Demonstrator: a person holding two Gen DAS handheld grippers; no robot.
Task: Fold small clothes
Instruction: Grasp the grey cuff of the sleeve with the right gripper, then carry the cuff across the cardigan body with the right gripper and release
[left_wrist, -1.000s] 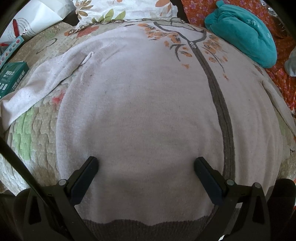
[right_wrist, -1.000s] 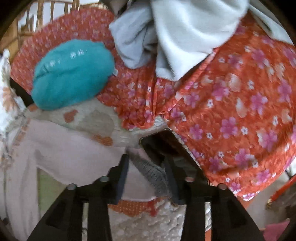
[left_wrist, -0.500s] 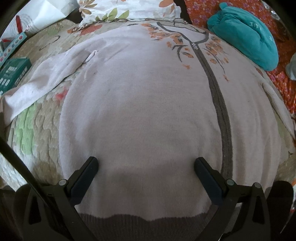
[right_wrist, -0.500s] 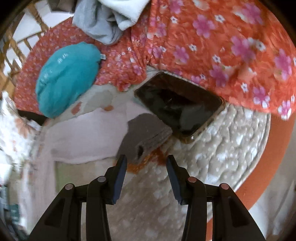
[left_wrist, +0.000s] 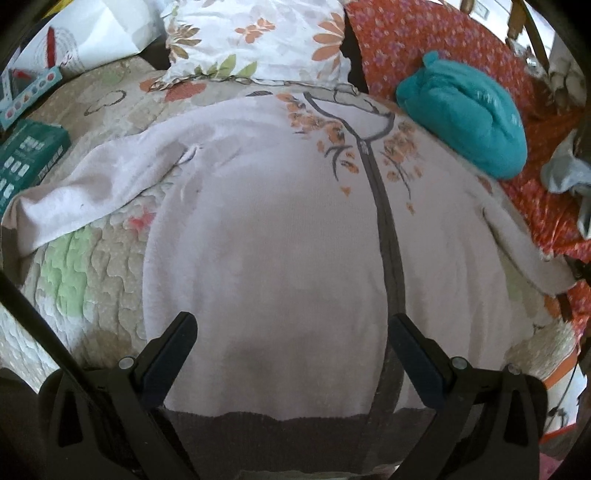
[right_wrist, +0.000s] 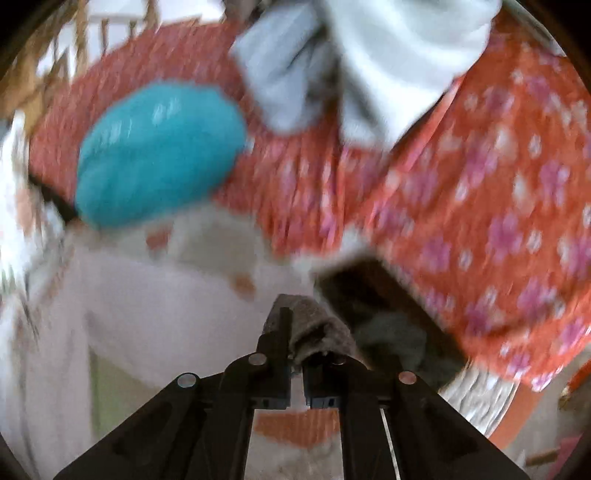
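A pale pink zip cardigan (left_wrist: 266, 236) with grey trim and orange flowers lies flat, front up, on the quilted bed. Its left sleeve (left_wrist: 92, 192) spreads out to the left; its right sleeve (left_wrist: 524, 254) runs to the right. My left gripper (left_wrist: 291, 332) is open and empty, hovering over the lower body near the grey hem (left_wrist: 280, 432). In the blurred right wrist view my right gripper (right_wrist: 295, 332) is shut on the grey cuff (right_wrist: 314, 325) of the right sleeve (right_wrist: 155, 302).
A teal bundle (left_wrist: 465, 110) (right_wrist: 159, 155) lies at the upper right on an orange floral cover (right_wrist: 498, 206). A black phone (right_wrist: 373, 295) lies beside the cuff. Grey and white clothes (right_wrist: 351, 59) are piled beyond. A floral pillow (left_wrist: 258, 37) and teal box (left_wrist: 26, 155) sit at the far side and left.
My right gripper has closed on the grey sleeve cuff and swung upward, blurring the view. My left gripper has pulled back slightly from the cardigan, still open.
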